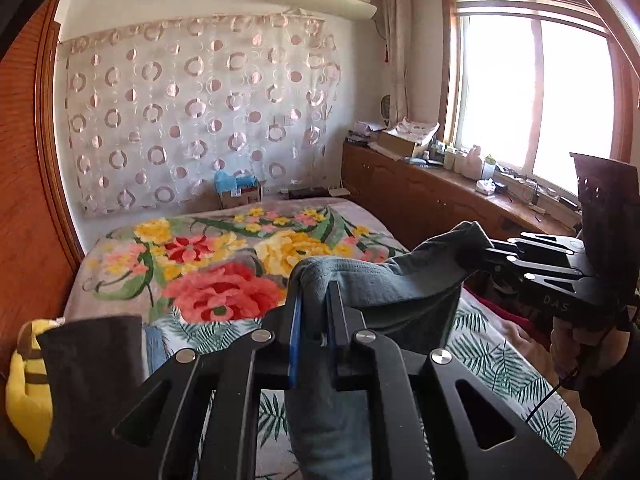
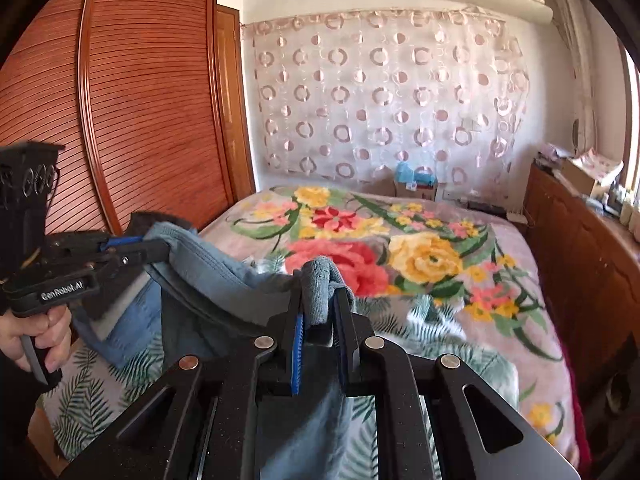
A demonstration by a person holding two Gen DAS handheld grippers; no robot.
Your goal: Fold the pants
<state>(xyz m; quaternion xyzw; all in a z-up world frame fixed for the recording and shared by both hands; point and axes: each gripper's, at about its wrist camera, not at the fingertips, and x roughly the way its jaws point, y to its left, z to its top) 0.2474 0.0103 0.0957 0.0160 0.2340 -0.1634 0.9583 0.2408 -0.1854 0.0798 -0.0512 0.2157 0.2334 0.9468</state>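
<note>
the blue-grey pants (image 1: 400,280) hang above the flowered bed cover (image 1: 224,264), stretched between both tools. the left gripper (image 1: 314,320) has its jaws nearly together, pinching a bunched edge of the fabric, and the right gripper (image 2: 320,312) clamps another bunched edge the same way. only the right wrist view shows the hand (image 2: 28,332) on the left tool's handle; only the left wrist view shows the window (image 1: 532,92) and a yellow plush toy (image 1: 24,384).
</note>
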